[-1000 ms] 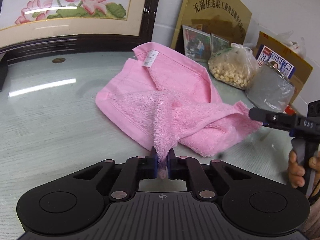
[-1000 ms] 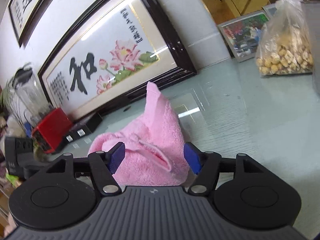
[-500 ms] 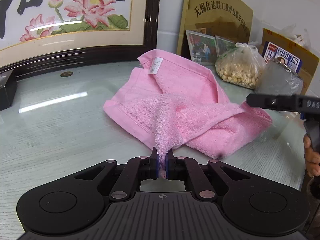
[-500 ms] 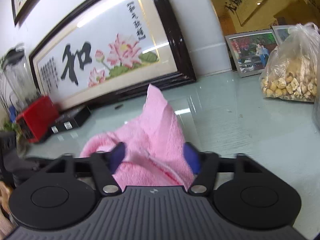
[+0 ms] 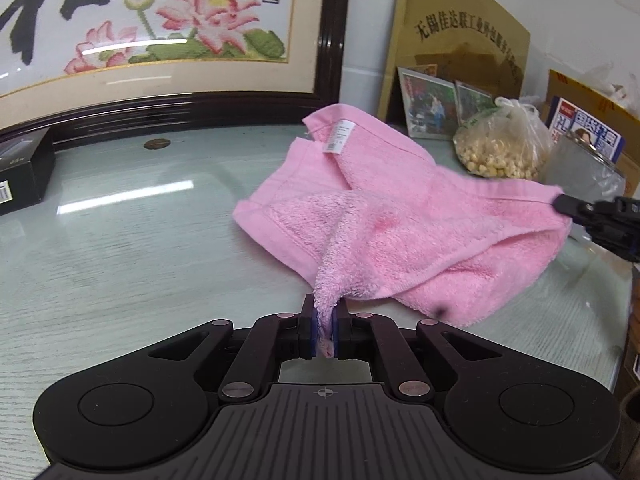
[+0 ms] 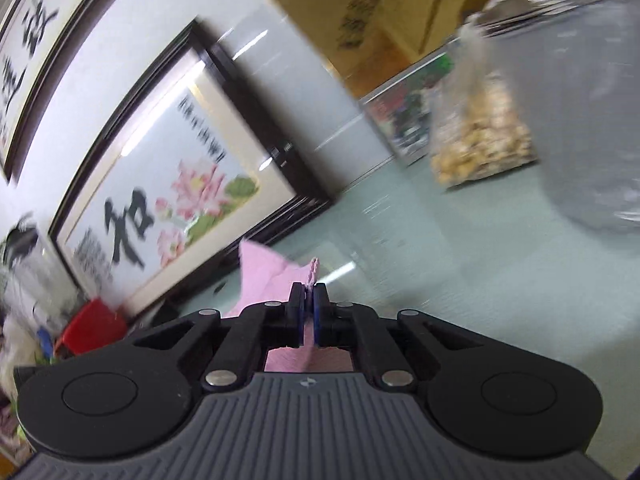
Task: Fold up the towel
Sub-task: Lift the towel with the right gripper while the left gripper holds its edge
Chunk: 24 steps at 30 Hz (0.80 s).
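Both tongs clamp corners of the pink terry towel [image 5: 400,216]: left gripper [image 5: 325,328] nearest, right gripper [image 5: 560,202] stretching its hemmed far-right corner

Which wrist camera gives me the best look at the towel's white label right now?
The left wrist view: the white label faces the camera, sharp, on the pink towel near its far corner. The blurred right wrist view shows only a strip of towel at the right gripper, no label.

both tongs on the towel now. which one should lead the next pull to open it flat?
Probably right: the right tongs hold the towel by a hemmed corner, already lifted. The left tongs pinch bunched mid-cloth.
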Each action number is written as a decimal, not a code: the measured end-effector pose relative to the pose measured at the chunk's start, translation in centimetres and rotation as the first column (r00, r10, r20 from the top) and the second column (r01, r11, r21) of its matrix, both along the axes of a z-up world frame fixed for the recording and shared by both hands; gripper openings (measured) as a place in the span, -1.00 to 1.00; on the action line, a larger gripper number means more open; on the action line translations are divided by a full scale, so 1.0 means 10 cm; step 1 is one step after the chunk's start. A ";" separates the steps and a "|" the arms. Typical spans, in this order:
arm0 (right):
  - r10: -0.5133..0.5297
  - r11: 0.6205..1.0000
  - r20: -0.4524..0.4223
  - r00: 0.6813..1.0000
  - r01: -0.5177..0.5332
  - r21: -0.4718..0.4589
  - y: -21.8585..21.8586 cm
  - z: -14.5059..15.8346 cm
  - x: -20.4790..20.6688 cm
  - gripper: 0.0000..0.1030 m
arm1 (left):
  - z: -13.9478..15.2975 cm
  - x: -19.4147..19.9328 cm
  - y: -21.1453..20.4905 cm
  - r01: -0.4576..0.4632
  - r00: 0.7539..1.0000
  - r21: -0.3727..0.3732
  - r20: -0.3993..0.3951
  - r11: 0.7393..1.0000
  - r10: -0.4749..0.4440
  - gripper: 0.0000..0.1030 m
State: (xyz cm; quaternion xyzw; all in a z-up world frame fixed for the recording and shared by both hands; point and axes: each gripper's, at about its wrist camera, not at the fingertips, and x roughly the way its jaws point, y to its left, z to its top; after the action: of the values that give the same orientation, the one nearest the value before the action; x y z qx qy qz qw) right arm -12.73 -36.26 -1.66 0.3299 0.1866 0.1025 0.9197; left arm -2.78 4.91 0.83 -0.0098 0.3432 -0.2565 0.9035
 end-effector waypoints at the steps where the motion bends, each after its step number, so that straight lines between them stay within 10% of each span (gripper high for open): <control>1: -0.012 1.000 0.013 1.000 0.012 0.012 -0.05 -0.02 -0.10 -0.91 | 0.01 -0.02 0.01 0.007 1.000 -0.012 0.007 1.000 -0.007 -0.88; 15: -0.020 0.981 0.302 0.953 0.076 -0.177 0.04 0.37 -1.03 -0.90 | 0.28 -0.55 0.22 -0.028 0.974 -0.282 0.210 0.959 0.090 -0.89; 24: 0.044 0.962 0.386 0.921 0.065 -0.265 0.22 1.14 -0.57 -0.89 | 0.81 -0.36 0.17 -0.142 0.950 -0.240 0.240 0.960 0.200 -0.90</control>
State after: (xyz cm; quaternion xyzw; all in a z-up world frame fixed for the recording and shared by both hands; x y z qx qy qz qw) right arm -18.44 -34.02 9.72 0.1742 0.0111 0.1342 0.9755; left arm -6.36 6.64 8.92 -0.1055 0.1879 -0.2121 0.9532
